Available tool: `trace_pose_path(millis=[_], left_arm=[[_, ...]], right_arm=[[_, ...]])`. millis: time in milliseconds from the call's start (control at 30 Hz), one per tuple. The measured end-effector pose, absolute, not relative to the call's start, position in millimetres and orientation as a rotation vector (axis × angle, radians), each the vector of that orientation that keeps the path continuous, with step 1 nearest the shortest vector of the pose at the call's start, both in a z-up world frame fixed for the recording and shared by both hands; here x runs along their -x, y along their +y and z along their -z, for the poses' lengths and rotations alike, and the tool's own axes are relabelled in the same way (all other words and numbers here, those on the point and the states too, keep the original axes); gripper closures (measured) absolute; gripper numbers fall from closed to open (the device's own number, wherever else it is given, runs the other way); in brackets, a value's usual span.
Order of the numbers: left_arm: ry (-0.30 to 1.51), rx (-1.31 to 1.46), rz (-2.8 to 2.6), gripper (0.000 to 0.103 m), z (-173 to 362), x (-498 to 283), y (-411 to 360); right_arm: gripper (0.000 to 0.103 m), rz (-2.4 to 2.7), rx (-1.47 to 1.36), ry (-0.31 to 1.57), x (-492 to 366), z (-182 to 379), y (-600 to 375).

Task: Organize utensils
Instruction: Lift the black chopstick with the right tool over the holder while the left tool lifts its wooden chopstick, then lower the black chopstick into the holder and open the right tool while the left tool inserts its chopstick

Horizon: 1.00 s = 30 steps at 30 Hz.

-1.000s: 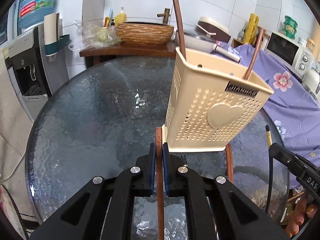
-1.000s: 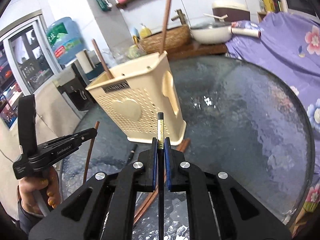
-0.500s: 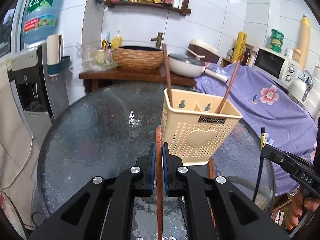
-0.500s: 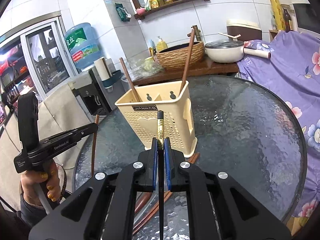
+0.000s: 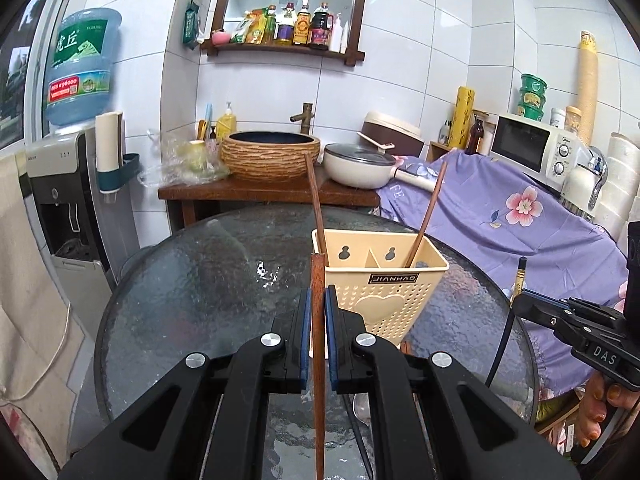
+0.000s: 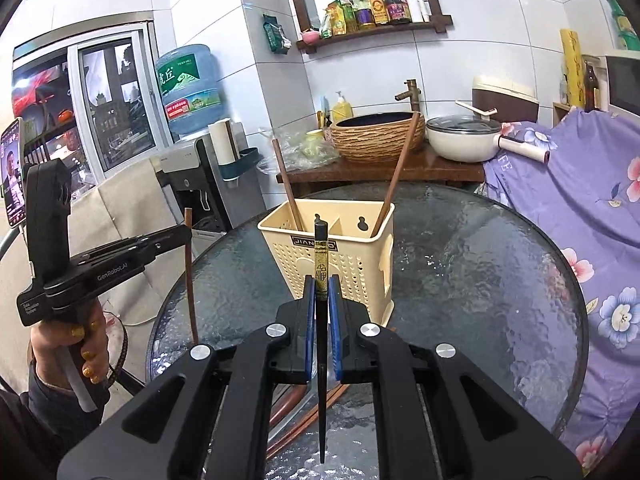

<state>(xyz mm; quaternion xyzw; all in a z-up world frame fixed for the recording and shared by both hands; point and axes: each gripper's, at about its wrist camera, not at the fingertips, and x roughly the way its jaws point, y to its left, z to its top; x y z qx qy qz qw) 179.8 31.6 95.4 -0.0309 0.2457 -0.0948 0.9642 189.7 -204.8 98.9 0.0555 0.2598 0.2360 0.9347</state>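
A cream perforated utensil holder (image 5: 380,288) (image 6: 332,252) stands on the round glass table (image 5: 200,288) with two brown chopsticks (image 5: 316,208) (image 5: 426,216) leaning in it. My left gripper (image 5: 318,300) is shut on a brown chopstick (image 5: 318,360), held upright above the table just left of the holder; it also shows in the right wrist view (image 6: 190,276). My right gripper (image 6: 321,292) is shut on a black chopstick with a gold band (image 6: 321,268), raised in front of the holder; it shows in the left wrist view (image 5: 516,284).
More brown chopsticks (image 6: 304,416) lie on the glass near the holder's base. Behind the table are a wooden bench (image 5: 268,192) with a woven basin and a pan, a water dispenser (image 5: 60,184) at left, and a purple floral cloth (image 5: 520,224) at right.
Both grippers have risen and pulled back from the holder with their chopsticks, so the holder looks smaller and lower in both views. Both grips stay shut.
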Motion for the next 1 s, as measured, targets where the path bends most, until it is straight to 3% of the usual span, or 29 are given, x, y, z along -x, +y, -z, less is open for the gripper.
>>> trace_pose_path(millis=[633, 1000], left_arm=[[0.419, 0.076, 0.231, 0.097, -132, -172, 32], [0.317, 0.082, 0.299, 0.097, -210, -182, 23]], right_arm=[[0.096, -0.539, -0.115, 0.471, -190, -135, -201], [0.096, -0.577, -0.106, 0.398, -210, -215, -192]])
